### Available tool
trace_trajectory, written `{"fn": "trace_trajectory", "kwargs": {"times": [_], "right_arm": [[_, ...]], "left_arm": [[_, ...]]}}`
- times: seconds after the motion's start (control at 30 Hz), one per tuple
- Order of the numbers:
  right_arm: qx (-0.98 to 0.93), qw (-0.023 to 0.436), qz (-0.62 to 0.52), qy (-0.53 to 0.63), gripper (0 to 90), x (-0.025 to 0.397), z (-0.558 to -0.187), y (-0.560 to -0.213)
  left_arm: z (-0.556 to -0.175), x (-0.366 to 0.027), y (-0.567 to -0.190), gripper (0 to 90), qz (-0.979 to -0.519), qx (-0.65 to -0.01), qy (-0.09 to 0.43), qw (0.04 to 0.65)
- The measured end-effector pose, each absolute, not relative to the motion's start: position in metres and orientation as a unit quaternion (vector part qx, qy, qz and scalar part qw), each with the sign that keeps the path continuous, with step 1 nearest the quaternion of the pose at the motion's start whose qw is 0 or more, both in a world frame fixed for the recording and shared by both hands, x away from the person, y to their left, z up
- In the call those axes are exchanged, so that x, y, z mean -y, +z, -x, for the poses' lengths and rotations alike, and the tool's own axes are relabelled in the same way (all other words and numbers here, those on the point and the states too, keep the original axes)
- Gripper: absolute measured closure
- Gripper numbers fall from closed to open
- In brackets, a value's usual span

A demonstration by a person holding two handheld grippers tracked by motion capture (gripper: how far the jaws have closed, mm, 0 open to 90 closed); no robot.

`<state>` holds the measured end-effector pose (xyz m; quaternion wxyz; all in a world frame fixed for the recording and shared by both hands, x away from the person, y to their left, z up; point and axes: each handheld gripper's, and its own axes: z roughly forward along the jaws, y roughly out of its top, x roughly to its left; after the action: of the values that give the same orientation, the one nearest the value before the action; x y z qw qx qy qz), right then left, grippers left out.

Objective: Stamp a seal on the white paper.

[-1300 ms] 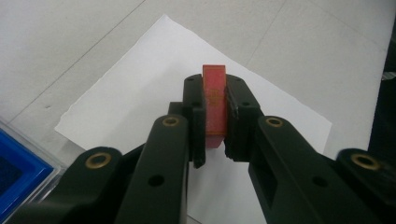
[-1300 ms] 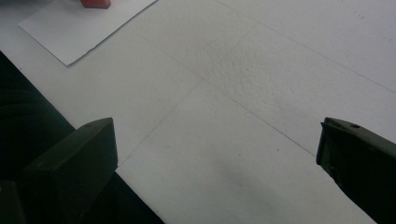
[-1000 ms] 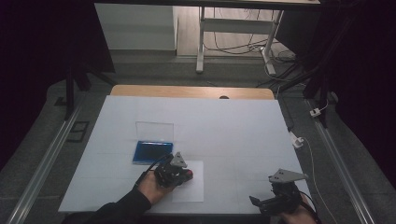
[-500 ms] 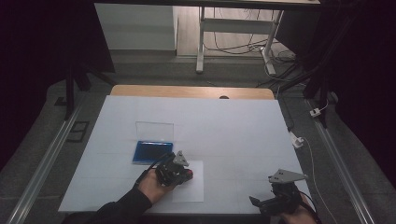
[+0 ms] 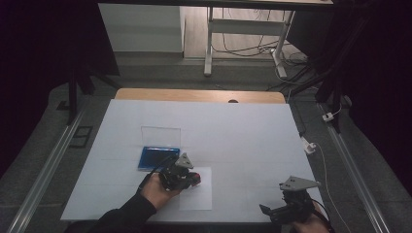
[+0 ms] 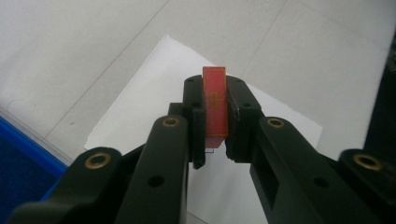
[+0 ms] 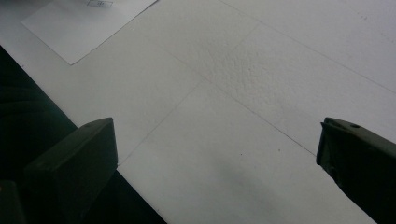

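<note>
My left gripper [image 6: 215, 112] is shut on a small red block [image 6: 215, 106] with a faint cross mark on its face, held just above a white paper sheet [image 6: 154, 98]. From above, that left gripper [image 5: 193, 178] sits at the sheet's [image 5: 200, 196] upper left, and the red block [image 5: 195, 177] shows at its tip. An open blue case [image 5: 158, 157] with a clear upright lid [image 5: 161, 136] lies just behind it. My right gripper [image 5: 268, 212] rests at the table's front right edge, its jaws wide apart with nothing between them [image 7: 217, 154].
The white table top [image 5: 243, 136] stretches wide to the right and back. A wooden strip [image 5: 199, 95] runs along its far edge. Metal rails [image 5: 43, 174] flank both sides, and a white plug [image 5: 309, 145] lies past the right edge.
</note>
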<state>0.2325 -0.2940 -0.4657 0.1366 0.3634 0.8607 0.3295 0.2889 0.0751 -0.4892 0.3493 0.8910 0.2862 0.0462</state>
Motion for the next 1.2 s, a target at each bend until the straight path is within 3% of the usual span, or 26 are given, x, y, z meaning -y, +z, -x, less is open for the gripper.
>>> {"fn": "trace_trajectory", "kwargs": {"times": [0.47, 1.2], "right_arm": [[-0.859, 0.138, -0.366, 0.330, 0.0, 0.295, -0.233, -0.465], [-0.859, 0.139, -0.367, 0.330, 0.0, 0.295, -0.233, -0.465]], "left_arm": [[-0.284, -0.086, -0.471, 79.7, -0.884, -0.277, 0.048, 0.374], [-0.287, -0.123, -0.454, 79.6, -0.862, -0.313, 0.071, 0.392]]}}
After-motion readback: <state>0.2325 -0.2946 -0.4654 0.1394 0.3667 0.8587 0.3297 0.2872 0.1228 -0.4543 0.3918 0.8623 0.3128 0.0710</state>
